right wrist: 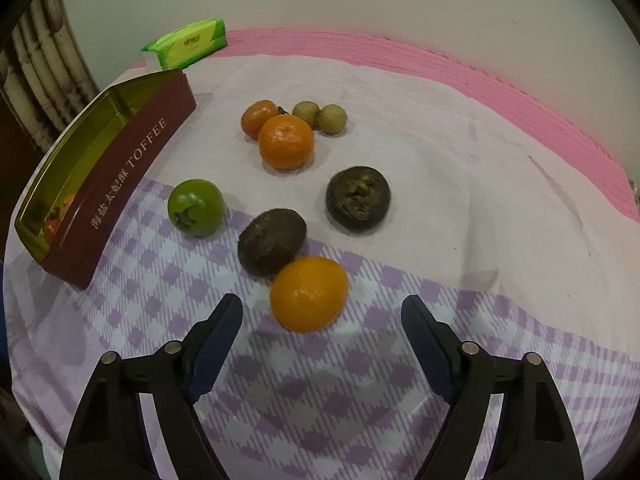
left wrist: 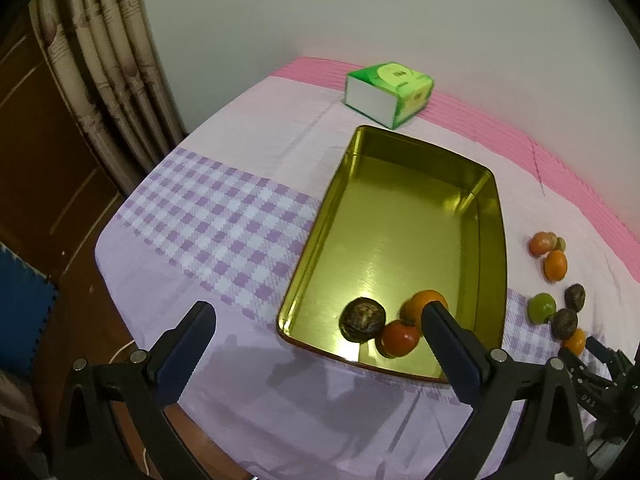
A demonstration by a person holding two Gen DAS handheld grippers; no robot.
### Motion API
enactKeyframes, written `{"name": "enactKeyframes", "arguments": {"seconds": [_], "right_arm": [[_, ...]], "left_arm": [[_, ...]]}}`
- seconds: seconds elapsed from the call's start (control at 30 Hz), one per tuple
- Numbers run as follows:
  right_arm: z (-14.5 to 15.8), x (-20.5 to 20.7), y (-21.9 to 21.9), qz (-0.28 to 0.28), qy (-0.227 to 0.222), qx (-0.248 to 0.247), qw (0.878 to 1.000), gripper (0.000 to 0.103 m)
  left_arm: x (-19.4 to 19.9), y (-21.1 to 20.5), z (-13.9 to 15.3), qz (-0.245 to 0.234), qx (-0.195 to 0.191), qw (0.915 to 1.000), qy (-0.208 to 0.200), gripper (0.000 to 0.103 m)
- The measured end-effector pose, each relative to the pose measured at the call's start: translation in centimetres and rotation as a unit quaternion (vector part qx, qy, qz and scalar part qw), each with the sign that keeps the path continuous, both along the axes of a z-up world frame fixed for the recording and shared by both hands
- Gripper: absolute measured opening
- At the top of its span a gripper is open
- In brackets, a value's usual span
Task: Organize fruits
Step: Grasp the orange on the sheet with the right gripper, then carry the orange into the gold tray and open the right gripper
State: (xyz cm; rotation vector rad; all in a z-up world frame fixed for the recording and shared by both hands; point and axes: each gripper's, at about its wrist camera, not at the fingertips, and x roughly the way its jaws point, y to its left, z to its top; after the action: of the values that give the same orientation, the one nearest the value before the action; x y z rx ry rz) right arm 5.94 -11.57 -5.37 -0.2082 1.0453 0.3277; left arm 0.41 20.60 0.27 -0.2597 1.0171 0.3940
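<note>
A gold-lined tin (left wrist: 486, 216) holds a dark brown fruit (left wrist: 362, 319), a red fruit (left wrist: 400, 337) and an orange (left wrist: 420, 304). My left gripper (left wrist: 320, 320) is open and empty above the tin's near end. In the right wrist view the tin (right wrist: 132, 160) stands at the left. Loose fruits lie on the cloth: an orange (right wrist: 309, 294), two dark brown fruits (right wrist: 272, 242) (right wrist: 357, 199), a green fruit (right wrist: 196, 207), another orange (right wrist: 285, 142), a red fruit (right wrist: 258, 119) and two small tan fruits (right wrist: 320, 117). My right gripper (right wrist: 322, 316) is open and empty, just short of the nearest orange.
A green tissue pack (left wrist: 390, 94) lies beyond the tin near the wall; it also shows in the right wrist view (right wrist: 186, 44). A purple checked cloth (left wrist: 224, 220) with a pink edge covers the table. A curtain (left wrist: 108, 80) hangs at the left.
</note>
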Motion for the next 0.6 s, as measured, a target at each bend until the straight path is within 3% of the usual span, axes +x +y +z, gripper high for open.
{"name": "enactKeyframes", "arguments": {"seconds": [0.43, 0.5, 0.6], "right_arm": [[-0.9, 1.2, 0.0, -0.004, 0.006, 0.008, 1.0, 0.039], [-0.9, -0.2, 0.0, -0.005, 0.006, 0.009, 1.0, 0.039], [-0.8, 1.0, -0.1, -0.007, 0.009, 0.014, 1.0, 0.038]], "left_arm": [[-0.1, 1.8, -0.5, 0.025, -0.014, 0.9996, 0.006, 0.102], [-0.1, 1.9, -0.7, 0.026, -0.015, 0.9995, 0.009, 0.102], [-0.1, 2.2, -0.9, 0.032, -0.02, 0.9992, 0.013, 0.102]]}}
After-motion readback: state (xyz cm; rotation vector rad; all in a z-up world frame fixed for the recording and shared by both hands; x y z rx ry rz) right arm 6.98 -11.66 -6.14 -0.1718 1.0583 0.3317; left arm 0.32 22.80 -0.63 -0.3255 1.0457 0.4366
